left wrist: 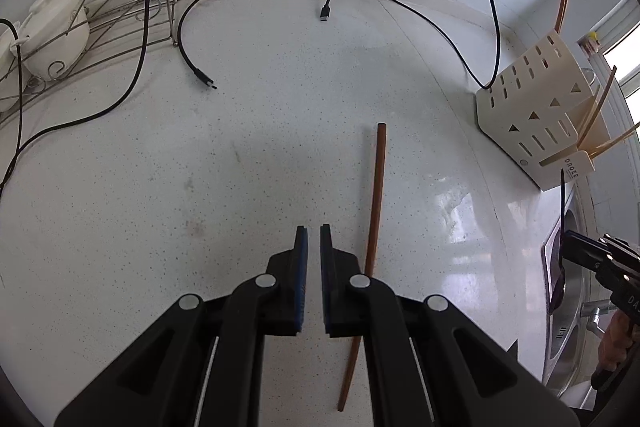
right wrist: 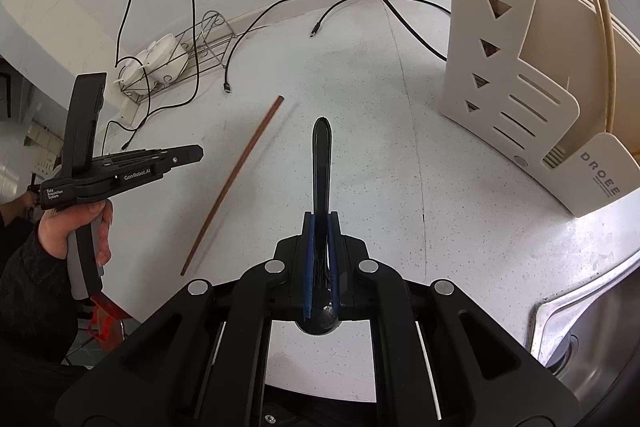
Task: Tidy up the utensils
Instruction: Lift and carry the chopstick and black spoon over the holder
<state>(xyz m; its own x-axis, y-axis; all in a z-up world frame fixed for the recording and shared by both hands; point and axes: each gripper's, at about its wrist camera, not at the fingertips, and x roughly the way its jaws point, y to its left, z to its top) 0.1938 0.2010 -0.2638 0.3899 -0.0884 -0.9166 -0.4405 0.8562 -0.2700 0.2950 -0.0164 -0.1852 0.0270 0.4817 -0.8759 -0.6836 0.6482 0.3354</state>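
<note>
A brown chopstick [left wrist: 376, 203] [right wrist: 236, 179] lies alone on the speckled white counter, just right of my left gripper [left wrist: 314, 229] and partly hidden under its right finger. The left gripper [right wrist: 200, 153] hangs above the counter, shut with nothing between its pads. My right gripper [right wrist: 321, 215] is shut on a black spoon [right wrist: 322, 155]; the handle points forward and the bowl sits back near the camera. A cream utensil holder [right wrist: 516, 75] [left wrist: 528, 107] stands ahead to the right, with pale and brown chopsticks and a clear spoon in it.
Black cables [left wrist: 188, 47] trail over the far counter. A wire rack with white lidded pots [left wrist: 52, 31] [right wrist: 160, 59] stands at the back left. A steel sink [right wrist: 592, 327] opens at the right, beside the holder. A hand [right wrist: 72, 227] grips the left gripper's handle.
</note>
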